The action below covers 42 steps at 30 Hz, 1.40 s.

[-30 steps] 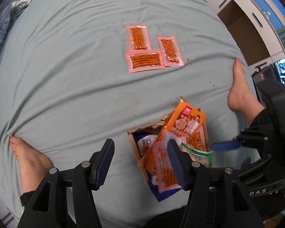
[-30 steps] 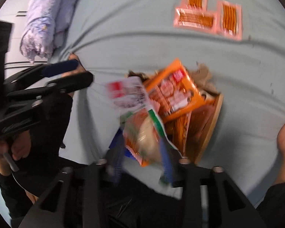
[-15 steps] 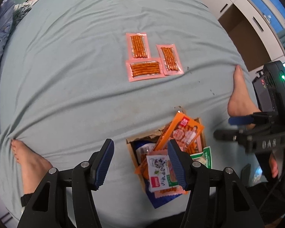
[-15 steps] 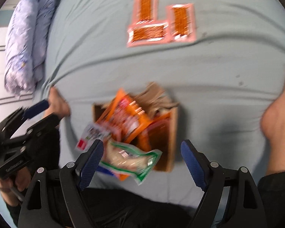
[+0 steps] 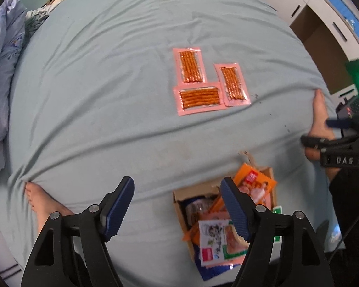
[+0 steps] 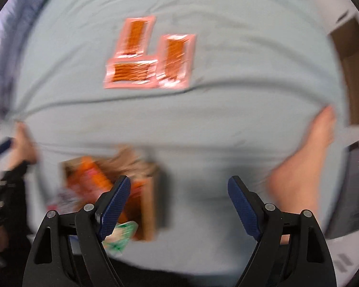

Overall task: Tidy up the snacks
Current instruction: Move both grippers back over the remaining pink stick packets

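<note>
Three packets laid out: pink stick-snack packets [image 5: 204, 81] lie flat on the pale blue bedsheet [image 5: 95, 95], two upright and one crosswise, edges touching or nearly so.
Snack box: a small cardboard box [image 5: 179, 205] sits near the person, well apart from the laid-out group, and overflows with mixed packets.
Top of the pile: an orange packet [image 5: 258, 184] leans against the far side; a white cartoon-printed packet [image 5: 211, 239] lies nearest the camera.
Left gripper: left gripper [image 5: 179, 210] hovers just left of the box, fingers spread wide, holding nothing.
Right gripper: right gripper [image 6: 179, 205] is released too, empty, beside the box; its view is blurred.
Likely step: reaching for the next packet to sort.
Doing it well: pinch one packet by a free edge, probably the white one on top, so neighbours are not dragged out.
Placement advice: set it flat on open sheet, away from the pink group unless it matches.
</note>
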Motion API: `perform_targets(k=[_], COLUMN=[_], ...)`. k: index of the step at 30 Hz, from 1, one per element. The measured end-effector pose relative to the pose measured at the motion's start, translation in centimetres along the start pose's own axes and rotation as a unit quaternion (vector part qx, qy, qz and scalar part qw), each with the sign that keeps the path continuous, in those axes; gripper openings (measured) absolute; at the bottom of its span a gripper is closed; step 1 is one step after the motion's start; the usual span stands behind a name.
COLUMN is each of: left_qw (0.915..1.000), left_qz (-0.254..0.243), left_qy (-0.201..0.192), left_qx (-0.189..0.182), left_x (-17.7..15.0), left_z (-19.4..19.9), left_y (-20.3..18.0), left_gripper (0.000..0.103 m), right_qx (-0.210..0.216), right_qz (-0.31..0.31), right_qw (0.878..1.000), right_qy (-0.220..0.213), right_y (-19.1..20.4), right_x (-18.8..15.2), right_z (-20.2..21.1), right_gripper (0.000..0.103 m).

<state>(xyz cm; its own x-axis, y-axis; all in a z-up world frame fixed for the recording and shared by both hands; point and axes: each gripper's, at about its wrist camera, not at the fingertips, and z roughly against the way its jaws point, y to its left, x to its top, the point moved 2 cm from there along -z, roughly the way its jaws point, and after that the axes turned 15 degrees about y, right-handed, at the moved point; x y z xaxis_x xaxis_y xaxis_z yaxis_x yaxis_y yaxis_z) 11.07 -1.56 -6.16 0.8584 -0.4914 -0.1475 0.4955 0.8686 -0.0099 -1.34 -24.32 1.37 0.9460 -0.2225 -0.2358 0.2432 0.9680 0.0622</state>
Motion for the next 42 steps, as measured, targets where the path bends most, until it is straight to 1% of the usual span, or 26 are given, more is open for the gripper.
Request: perform_targets(k=[2, 3, 7, 8, 10, 12, 15, 17, 19, 21, 23, 25, 27, 29, 31, 32, 33, 35, 37, 38, 40, 42], left_qw=[1.0000, 1.0000, 0.9995, 0.9994, 0.9991, 0.9988, 0.9978, 0.9972, 0.9973, 0.9976, 0.9975, 0.9965, 0.9959, 0.9963, 0.9968, 0.9965, 0.9956, 0.9958, 0.9979, 0.9986, 0.9988, 0.9978], left_qz=[0.005, 0.008, 0.018, 0.020, 0.026, 0.040, 0.061, 0.070, 0.066, 0.054, 0.039, 0.033, 0.029, 0.020, 0.008, 0.002, -0.002, -0.007, -0.012, -0.015, -0.026, -0.045], left_qy=[0.000, -0.003, -0.019, -0.021, -0.026, -0.023, -0.021, -0.027, -0.033, -0.040, -0.043, -0.051, -0.062, -0.062, -0.060, -0.062, -0.063, -0.048, -0.014, 0.000, 0.019, 0.030], left_qx=[0.002, 0.004, 0.017, 0.019, 0.018, 0.017, 0.011, 0.007, 0.006, 0.017, 0.041, 0.057, 0.060, 0.056, 0.053, 0.057, 0.069, 0.077, 0.062, 0.050, 0.037, 0.038], left_x=[0.4, 0.7, 1.5, 1.7, 2.1, 2.6, 3.3, 4.0, 5.0, 6.4, 8.4, 9.8, 11.0, 12.2, 13.1, 13.6, 14.1, 14.8, 15.2, 15.3, 15.4, 15.5], left_z=[-0.1, -0.1, 0.3, 0.4, 0.7, 0.8, 1.2, 1.6, 1.8, 1.9, 1.5, 1.1, 0.4, -1.1, -2.4, -3.1, -4.1, -5.9, -8.0, -8.9, -10.2, -10.9], left_y=[0.1, 0.1, 0.4, 0.6, 0.9, 1.4, 1.8, 1.7, 1.2, 0.4, -0.2, -0.5, -0.3, 0.3, 0.9, 1.2, 1.7, 2.5, 3.1, 3.1, 2.7, 1.8], left_gripper=[0.075, 0.075, 0.078, 0.078, 0.082, 0.092, 0.094, 0.095, 0.100, 0.101, 0.101, 0.101, 0.101, 0.101, 0.101, 0.101, 0.101, 0.101, 0.101, 0.101, 0.101, 0.101], right_qx=[-0.056, -0.062, -0.064, -0.071, -0.086, -0.100, -0.142, -0.154, -0.137, -0.119, -0.089, -0.049, -0.021, -0.006, -0.006, -0.004, 0.001, 0.020, 0.045, 0.049, 0.050, 0.047], right_qz=[-0.004, -0.006, -0.025, -0.027, -0.026, -0.027, -0.037, -0.030, -0.016, -0.013, -0.013, -0.018, -0.034, -0.046, -0.058, -0.065, -0.071, -0.083, -0.085, -0.080, -0.060, -0.036], right_qw=[0.998, 0.998, 0.996, 0.995, 0.993, 0.989, 0.980, 0.977, 0.980, 0.984, 0.989, 0.994, 0.996, 0.996, 0.996, 0.996, 0.996, 0.995, 0.995, 0.995, 0.997, 0.998], right_qy=[-0.019, -0.026, -0.059, -0.067, -0.081, -0.101, -0.136, -0.145, -0.142, -0.131, -0.114, -0.093, -0.078, -0.070, -0.066, -0.063, -0.060, -0.050, -0.035, -0.028, -0.014, -0.004], right_y=[0.4, 0.7, 1.4, 1.5, 2.0, 2.6, 3.1, 3.6, 3.8, 3.5, 2.9, 2.0, 0.7, -0.3, -1.6, -2.1, -2.7, -3.0, -3.0, -2.8, -1.3, 0.6], right_x=[0.7, 0.8, 1.2, 1.2, 1.1, 0.9, 0.8, 1.2, 1.7, 2.5, 3.2, 4.1, 5.0, 5.6, 6.6, 7.0, 8.0, 9.2, 10.7, 11.5, 12.8, 14.0], right_z=[1.3, 1.9, 4.6, 5.2, 6.2, 7.4, 8.9, 8.9, 8.1, 7.0, 5.8, 4.2, 2.7, 1.7, 0.7, 0.1, -0.4, -1.6, -3.3, -3.9, -5.4, -6.7], right_gripper=[0.083, 0.083, 0.083, 0.083, 0.083, 0.083, 0.083, 0.083, 0.083, 0.083, 0.083, 0.083, 0.083, 0.083, 0.083, 0.083, 0.083, 0.083, 0.083, 0.083, 0.083, 0.083])
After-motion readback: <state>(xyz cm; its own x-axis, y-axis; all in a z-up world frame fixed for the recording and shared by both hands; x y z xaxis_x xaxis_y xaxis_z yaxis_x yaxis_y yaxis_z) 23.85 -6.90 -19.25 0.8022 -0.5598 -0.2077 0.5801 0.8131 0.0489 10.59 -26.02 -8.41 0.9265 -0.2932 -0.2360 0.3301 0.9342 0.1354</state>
